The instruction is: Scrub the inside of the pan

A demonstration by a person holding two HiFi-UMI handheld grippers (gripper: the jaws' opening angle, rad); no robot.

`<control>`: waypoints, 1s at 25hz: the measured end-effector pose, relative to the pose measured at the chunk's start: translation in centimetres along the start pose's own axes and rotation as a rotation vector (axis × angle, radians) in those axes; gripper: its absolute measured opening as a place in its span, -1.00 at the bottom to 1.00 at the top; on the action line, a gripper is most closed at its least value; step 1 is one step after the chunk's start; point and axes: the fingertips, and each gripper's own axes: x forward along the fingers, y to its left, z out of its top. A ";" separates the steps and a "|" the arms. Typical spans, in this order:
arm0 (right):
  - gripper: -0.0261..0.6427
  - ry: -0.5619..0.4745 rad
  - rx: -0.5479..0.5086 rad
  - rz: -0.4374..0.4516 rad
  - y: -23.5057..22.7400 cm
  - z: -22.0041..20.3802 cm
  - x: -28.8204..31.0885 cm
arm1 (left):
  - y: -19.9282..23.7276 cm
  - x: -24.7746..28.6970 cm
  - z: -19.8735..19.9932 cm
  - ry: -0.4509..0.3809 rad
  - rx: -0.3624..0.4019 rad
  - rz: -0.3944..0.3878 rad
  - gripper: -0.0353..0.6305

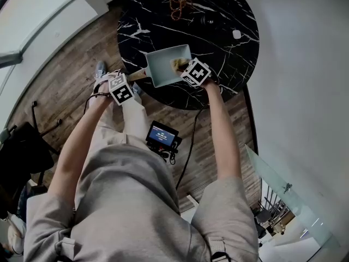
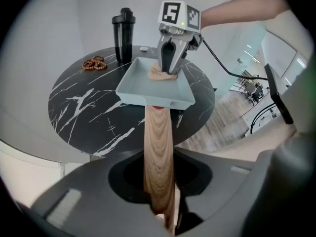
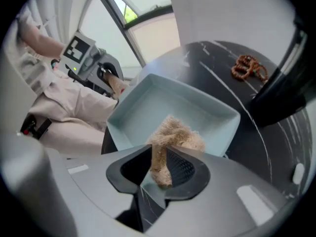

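On the black marble table [image 1: 229, 15] my left claw [image 2: 159, 201] is clamped on the pan [image 1: 162, 69] by its wooden handle [image 2: 158, 132], and my right claw [image 3: 160, 169] pinches the scrubber [image 3: 178, 135] inside the pan, at the end farthest from that handle.

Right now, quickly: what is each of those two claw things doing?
Left gripper: jaws closed on the pan's wooden handle.
Right gripper: jaws closed on a fibrous scrubber inside the pan.
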 end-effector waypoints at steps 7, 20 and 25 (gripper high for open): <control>-0.08 -0.202 -0.138 -0.202 0.6 1.3 -1.6 | -0.1 -0.2 -0.2 -0.002 0.034 0.001 -0.61; -0.78 -0.162 -0.094 -0.269 1.3 0.5 -3.6 | 0.1 -0.3 -0.5 0.019 0.051 0.008 -0.61; -0.79 0.085 -0.303 -0.191 3.4 -3.7 -2.0 | 0.6 -0.2 -0.4 0.012 0.043 0.031 -0.62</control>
